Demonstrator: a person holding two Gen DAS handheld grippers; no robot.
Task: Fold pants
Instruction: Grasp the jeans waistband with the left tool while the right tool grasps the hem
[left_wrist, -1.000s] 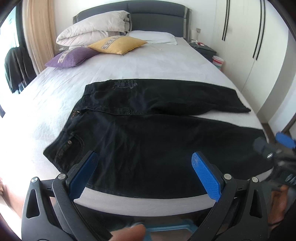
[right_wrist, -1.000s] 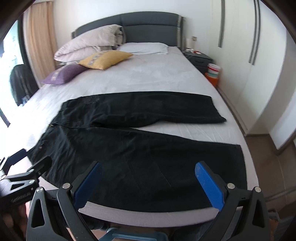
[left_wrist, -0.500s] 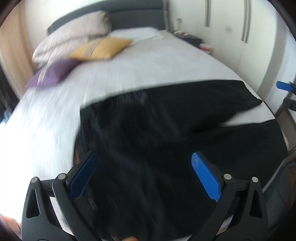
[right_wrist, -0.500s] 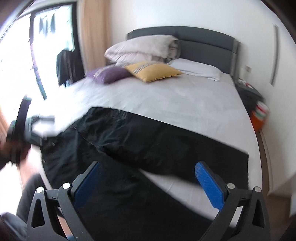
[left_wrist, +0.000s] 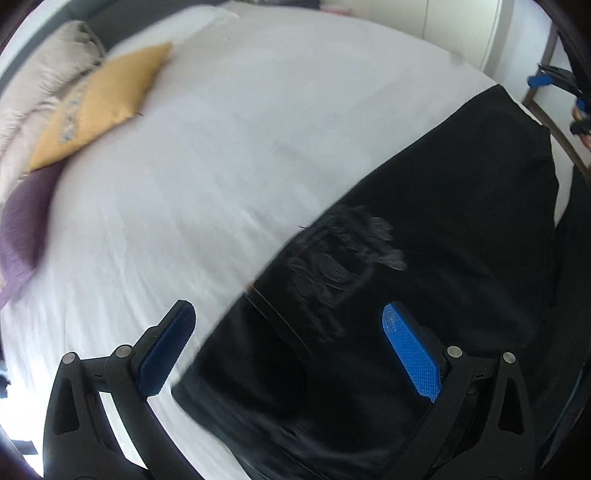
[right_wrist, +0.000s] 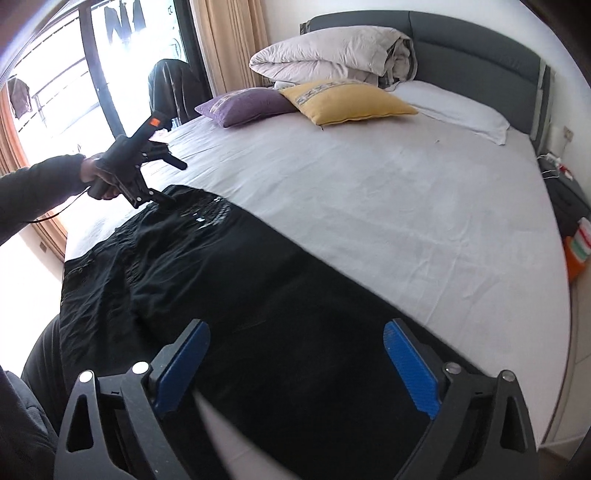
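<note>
Bed: a wide bed with a white fitted sheet (right_wrist: 388, 192) and a dark grey padded headboard (right_wrist: 476, 55); it carries everything below.
Pants: the black fabric pants (right_wrist: 229, 280) lie flat across the near part of the sheet, not yet folded. The long axis runs from the waistband at the window side to the leg hems at the wardrobe side.
Key relation: the far leg (left_wrist: 461, 192) lies beyond the near leg, so a lengthwise fold needs a hold at both ends of that far edge.
Left gripper: the left gripper (left_wrist: 284, 343) points steeply down over the waistband corner, with the printed patch (left_wrist: 340, 258) just ahead. Its blue pads stand spread and nothing is pinched. In the right wrist view it hangs close above the waistband; contact cannot be told.
Right gripper: the right gripper (right_wrist: 295, 365) hovers over the leg fabric towards the hem end. Its jaws have just been closing slightly but stand wide, with cloth below them and none gripped.
Nearer hand: left for the waist, right for the hems.
Surroundings: a folded pale duvet (right_wrist: 332, 55), a mustard square cushion (right_wrist: 343, 99) and a purple cushion (right_wrist: 243, 105) sit at the headboard, well apart from the pants.
Obstructions: judged none on the sheet beside the pants.
</note>
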